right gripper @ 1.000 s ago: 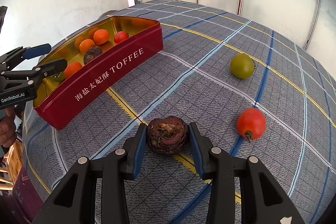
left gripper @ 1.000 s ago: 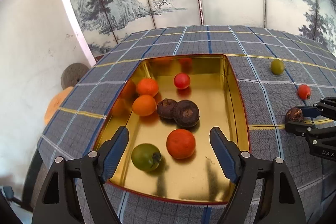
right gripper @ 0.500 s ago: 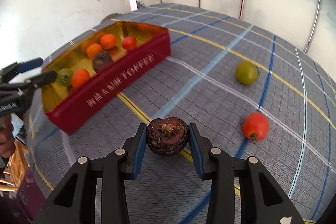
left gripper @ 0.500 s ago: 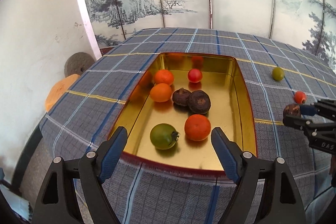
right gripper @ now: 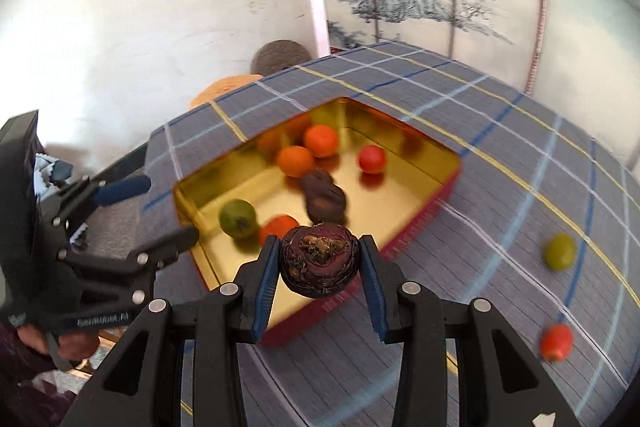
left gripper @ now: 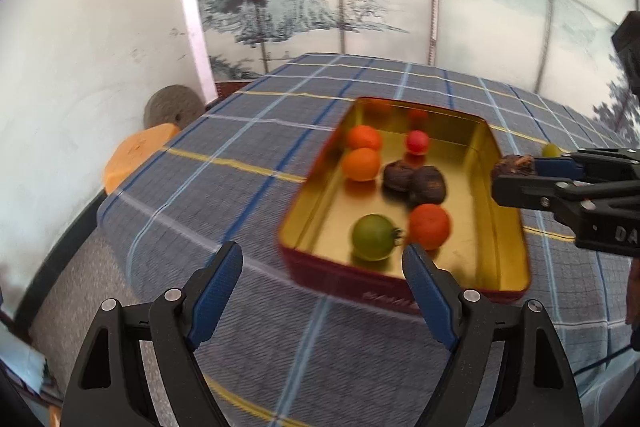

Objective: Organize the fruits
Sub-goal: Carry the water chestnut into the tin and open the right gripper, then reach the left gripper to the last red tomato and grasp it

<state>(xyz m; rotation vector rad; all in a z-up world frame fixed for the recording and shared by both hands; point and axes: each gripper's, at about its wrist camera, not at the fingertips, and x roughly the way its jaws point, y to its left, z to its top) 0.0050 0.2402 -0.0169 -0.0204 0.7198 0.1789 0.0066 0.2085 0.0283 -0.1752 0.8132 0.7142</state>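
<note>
My right gripper [right gripper: 319,269] is shut on a dark purple wrinkled fruit [right gripper: 319,258] and holds it in the air over the near wall of the red tin with gold inside [right gripper: 420,215]. From the left wrist view the held fruit [left gripper: 514,167] hangs above the tin's right rim [left gripper: 510,223]. The tin holds several fruits: oranges [left gripper: 361,164], a red tomato [left gripper: 417,142], two dark fruits [left gripper: 416,181], a green tomato [left gripper: 374,237]. My left gripper [left gripper: 322,291] is open and empty, in front of the tin's near left corner.
A green fruit [right gripper: 560,251] and a red tomato [right gripper: 556,342] lie on the plaid tablecloth [right gripper: 500,187] right of the tin. An orange cushion [left gripper: 136,155] and a grey round stone [left gripper: 172,107] sit beyond the table's left edge by the white wall.
My right gripper lifted the dark fruit off the cloth and carried it left over the tin's edge. My left gripper pulled back and left, away from the tin.
</note>
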